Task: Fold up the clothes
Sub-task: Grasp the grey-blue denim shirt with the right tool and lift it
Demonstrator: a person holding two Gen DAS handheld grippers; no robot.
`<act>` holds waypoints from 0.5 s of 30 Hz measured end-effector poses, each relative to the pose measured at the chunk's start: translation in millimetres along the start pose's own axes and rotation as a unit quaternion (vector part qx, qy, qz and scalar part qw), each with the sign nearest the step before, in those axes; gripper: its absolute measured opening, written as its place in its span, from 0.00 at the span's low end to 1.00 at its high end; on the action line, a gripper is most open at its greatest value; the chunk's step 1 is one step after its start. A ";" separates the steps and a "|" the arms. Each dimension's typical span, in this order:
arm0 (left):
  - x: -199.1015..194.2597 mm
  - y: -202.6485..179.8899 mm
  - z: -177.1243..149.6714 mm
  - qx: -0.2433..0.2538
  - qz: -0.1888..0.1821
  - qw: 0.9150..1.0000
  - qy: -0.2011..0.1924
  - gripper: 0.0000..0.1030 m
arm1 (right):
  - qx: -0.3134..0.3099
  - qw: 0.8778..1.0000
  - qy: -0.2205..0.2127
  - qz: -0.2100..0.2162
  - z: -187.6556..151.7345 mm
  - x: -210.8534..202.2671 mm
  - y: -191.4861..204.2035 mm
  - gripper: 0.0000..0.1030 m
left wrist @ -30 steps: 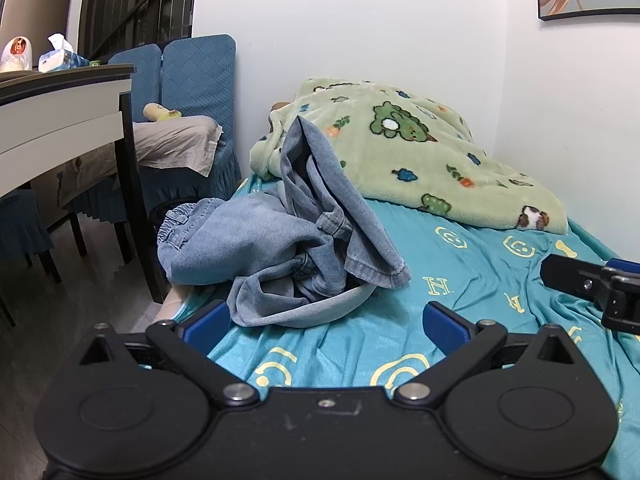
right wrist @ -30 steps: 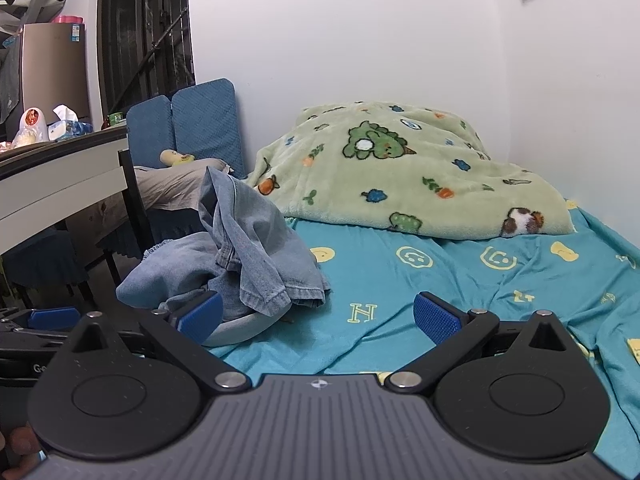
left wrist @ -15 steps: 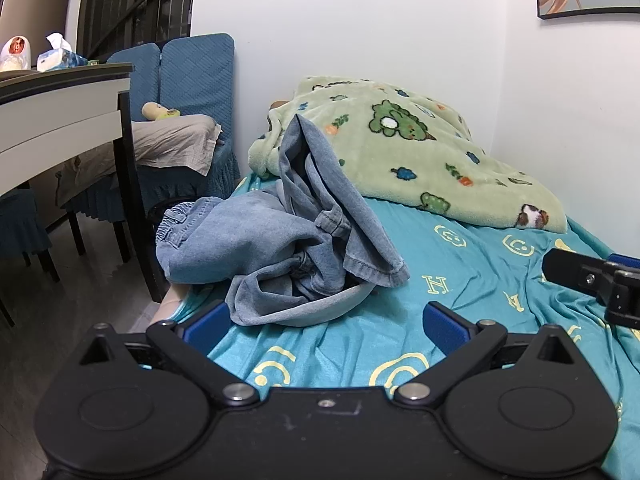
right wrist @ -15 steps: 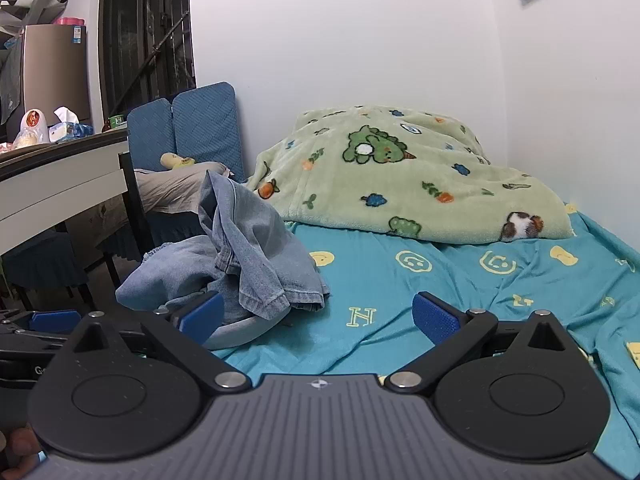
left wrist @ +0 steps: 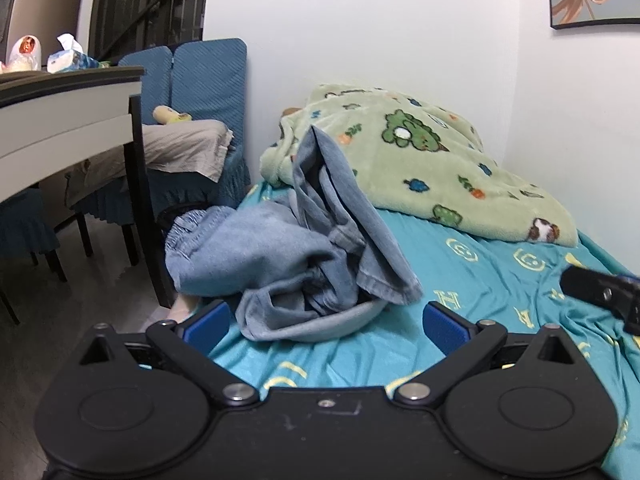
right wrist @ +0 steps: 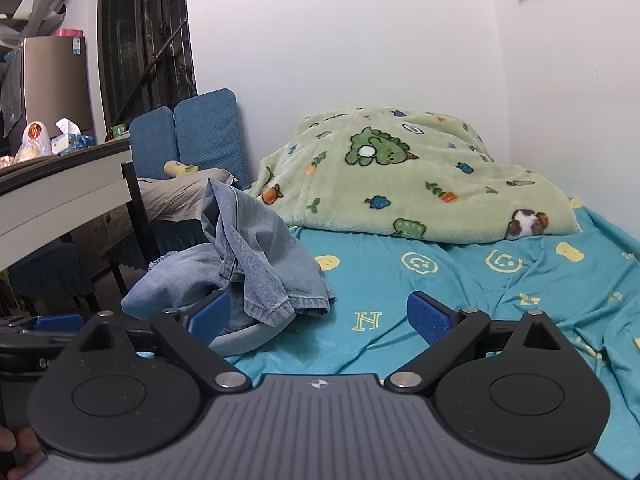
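Note:
A crumpled heap of blue jeans (left wrist: 288,248) (right wrist: 256,248) lies in a pale shallow basin (left wrist: 340,322) (right wrist: 244,338) near the left edge of the teal bed sheet (left wrist: 480,280). My left gripper (left wrist: 326,320) stands open just short of the basin, with nothing held. My right gripper (right wrist: 320,316) is wide and its jaws are closing, and no cloth is pressed between the blue pads (right wrist: 428,316). It hovers over the sheet to the right of the heap. One finger of the right gripper (left wrist: 600,292) shows at the right edge of the left wrist view.
A green cartoon-print blanket (left wrist: 420,160) (right wrist: 400,184) is piled at the far end of the bed against the white wall. Left of the bed stand a desk (left wrist: 60,120) and blue-covered chairs (left wrist: 208,80). One chair bears a beige cloth (left wrist: 180,148).
The right gripper's blue pads have drawn slightly closer together. The jeans, the basin and the left gripper look unchanged.

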State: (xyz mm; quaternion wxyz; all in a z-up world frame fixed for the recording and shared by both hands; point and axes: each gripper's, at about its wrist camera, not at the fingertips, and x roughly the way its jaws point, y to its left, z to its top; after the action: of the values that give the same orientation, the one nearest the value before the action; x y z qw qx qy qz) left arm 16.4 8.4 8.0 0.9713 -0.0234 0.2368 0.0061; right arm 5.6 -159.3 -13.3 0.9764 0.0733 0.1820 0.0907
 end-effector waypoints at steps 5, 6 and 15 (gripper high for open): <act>7.2 -3.0 29.0 0.004 0.001 1.000 -0.010 1.00 | 0.002 1.000 0.001 0.019 1.9 15.5 -1.8 0.89; 10.6 -3.6 34.5 0.005 0.000 1.000 -0.012 1.00 | 0.000 1.000 0.003 0.026 2.3 21.3 -1.1 0.88; 46.2 15.2 48.6 -0.009 0.004 1.000 -0.023 1.00 | -0.034 0.995 0.042 0.081 2.3 93.5 21.4 0.87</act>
State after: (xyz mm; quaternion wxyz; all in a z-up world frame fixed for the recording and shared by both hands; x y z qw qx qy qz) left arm 79.3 26.0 29.2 0.9761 -0.0313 0.2148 0.0130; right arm 89.1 -119.8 -39.4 0.9592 0.0508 0.2133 0.1784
